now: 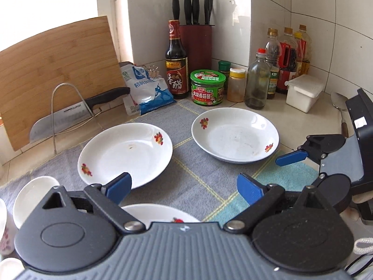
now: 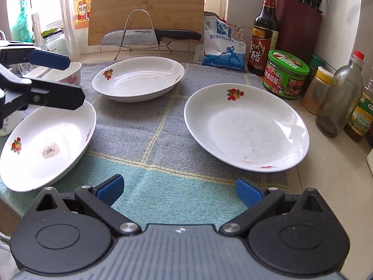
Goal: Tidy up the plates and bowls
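Location: domestic kitchen. Indicators: white tiled walls (image 1: 303, 11) meeting in a corner; knife block (image 1: 197, 44); cleaver (image 2: 139, 37) on a wire rack against a bamboo cutting board (image 1: 58, 70); vinegar bottle (image 1: 176, 63), sauce jar (image 1: 208, 87), oil bottles (image 1: 289, 58) and salt bag (image 2: 221, 46) lining the tiled bench (image 2: 338, 186).

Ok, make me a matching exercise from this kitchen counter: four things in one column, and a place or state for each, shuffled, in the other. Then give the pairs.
Things
1. cleaver
2. green-lidded jar
3. left gripper
4. knife block

Places or states
A. open, holding nothing
B. in the tiled corner, behind the vinegar bottle
C. resting across the wire rack in front of the cutting board
D. off the cloth, between the vinegar bottle and a yellow-lidded jar

Pairs: 1-C, 2-D, 3-A, 4-B
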A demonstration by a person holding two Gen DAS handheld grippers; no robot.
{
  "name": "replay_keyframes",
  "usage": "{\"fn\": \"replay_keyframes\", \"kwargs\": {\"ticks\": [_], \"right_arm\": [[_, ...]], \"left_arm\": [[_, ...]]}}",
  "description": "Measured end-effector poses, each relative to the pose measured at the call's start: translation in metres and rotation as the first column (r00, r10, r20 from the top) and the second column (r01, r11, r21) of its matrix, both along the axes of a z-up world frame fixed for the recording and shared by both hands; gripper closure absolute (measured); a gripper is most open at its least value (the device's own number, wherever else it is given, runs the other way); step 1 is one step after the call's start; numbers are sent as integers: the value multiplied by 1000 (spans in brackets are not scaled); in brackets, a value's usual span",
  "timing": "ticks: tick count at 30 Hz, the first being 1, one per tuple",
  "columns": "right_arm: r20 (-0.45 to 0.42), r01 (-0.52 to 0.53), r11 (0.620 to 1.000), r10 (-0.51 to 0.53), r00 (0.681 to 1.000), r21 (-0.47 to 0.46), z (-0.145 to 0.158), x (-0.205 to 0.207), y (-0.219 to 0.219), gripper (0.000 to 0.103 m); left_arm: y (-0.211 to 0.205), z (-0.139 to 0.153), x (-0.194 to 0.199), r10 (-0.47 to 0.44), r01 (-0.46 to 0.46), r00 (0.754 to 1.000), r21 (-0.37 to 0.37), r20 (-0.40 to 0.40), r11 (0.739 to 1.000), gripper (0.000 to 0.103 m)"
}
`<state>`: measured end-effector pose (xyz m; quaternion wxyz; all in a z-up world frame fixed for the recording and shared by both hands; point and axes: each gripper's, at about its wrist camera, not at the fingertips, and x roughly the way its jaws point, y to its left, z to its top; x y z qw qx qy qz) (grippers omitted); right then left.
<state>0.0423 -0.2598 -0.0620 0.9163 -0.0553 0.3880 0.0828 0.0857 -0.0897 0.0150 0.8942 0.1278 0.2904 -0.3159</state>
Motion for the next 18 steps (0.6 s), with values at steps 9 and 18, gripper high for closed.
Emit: {"fn": "replay_keyframes", "kwargs": {"ticks": [9,18], "right_arm": [[7,-32,999,32,999,-38,7,-15,45,0],[22,-50,997,51,998,-53,14,-29,80,0]], "left_arm": [[60,-6,-34,66,-66,998,2,0,998,6],[105,-17,-60,72,-71,997,41,-21,997,6]]}}
